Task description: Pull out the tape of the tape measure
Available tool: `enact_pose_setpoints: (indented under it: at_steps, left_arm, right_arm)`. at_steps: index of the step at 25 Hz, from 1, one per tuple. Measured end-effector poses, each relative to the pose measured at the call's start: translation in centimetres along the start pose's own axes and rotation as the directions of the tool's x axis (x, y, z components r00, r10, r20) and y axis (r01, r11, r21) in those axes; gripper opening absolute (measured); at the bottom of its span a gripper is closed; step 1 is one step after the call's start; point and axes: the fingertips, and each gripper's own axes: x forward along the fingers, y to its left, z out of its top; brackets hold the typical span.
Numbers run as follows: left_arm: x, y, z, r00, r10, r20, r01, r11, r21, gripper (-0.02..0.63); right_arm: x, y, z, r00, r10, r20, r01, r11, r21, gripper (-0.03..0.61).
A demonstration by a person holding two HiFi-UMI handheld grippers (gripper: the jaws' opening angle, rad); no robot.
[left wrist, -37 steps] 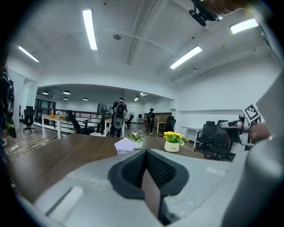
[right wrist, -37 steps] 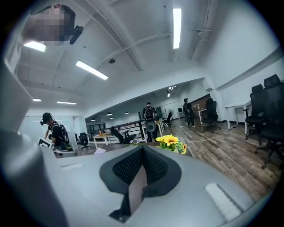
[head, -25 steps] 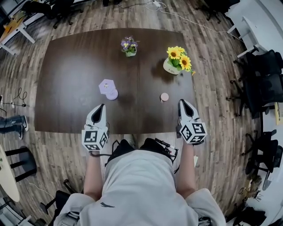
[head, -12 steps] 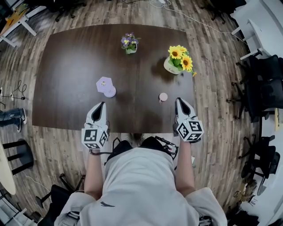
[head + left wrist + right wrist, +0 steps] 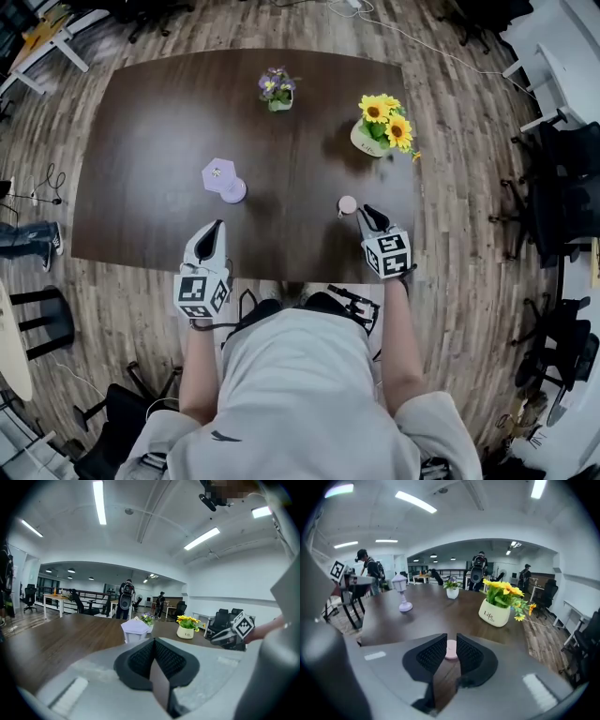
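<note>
The tape measure is a small round pink case lying on the dark brown table, near the front right. My right gripper hovers just behind it, tilted down at it. In the right gripper view the tape measure shows through the narrow gap of the right gripper. Its jaws have just been opening a little, and the pads do not press the case. My left gripper hangs over the table's front edge, shut and empty. In its own view the left gripper has its pads together.
A lilac lamp-shaped ornament stands ahead of the left gripper. A small pot of purple flowers sits at the back, and a white sunflower pot at the back right. Black office chairs stand right of the table.
My right gripper has dropped and swung left toward the pink tape measure, and its jaws have parted slightly. The left gripper has stayed put.
</note>
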Motion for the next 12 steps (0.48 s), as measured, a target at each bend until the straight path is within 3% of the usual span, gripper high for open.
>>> enact_pose_setpoints:
  at_steps: [3, 6, 9, 12]
  left_arm:
    - [-0.2, -0.1, 0.1, 1.0, 0.009, 0.001, -0.009, 1.0, -0.002, 0.006]
    - [-0.6, -0.2, -0.2, 1.0, 0.015, -0.007, -0.015, 1.0, 0.006, 0.006]
    - [-1.0, -0.2, -0.4, 1.0, 0.026, -0.012, -0.025, 1.0, 0.007, 0.006]
    - [-1.5, 0.0, -0.8, 0.999, 0.035, -0.02, -0.035, 0.999, 0.004, 0.006]
  right_arm:
    - [2.5, 0.1, -2.8, 0.99, 0.033, -0.139, -0.05, 0.992, -0.118, 0.086]
    - [4.7, -0.1, -5.3, 0.968, 0.06, -0.245, -0.106, 0.978, -0.178, 0.15]
    - [6.0, 0.0, -6.4, 0.952, 0.123, -0.282, -0.179, 0.966, -0.184, 0.258]
    - [6.5, -0.4, -6.4, 0.942, 0.179, -0.283, -0.236, 0.955, -0.182, 0.294]
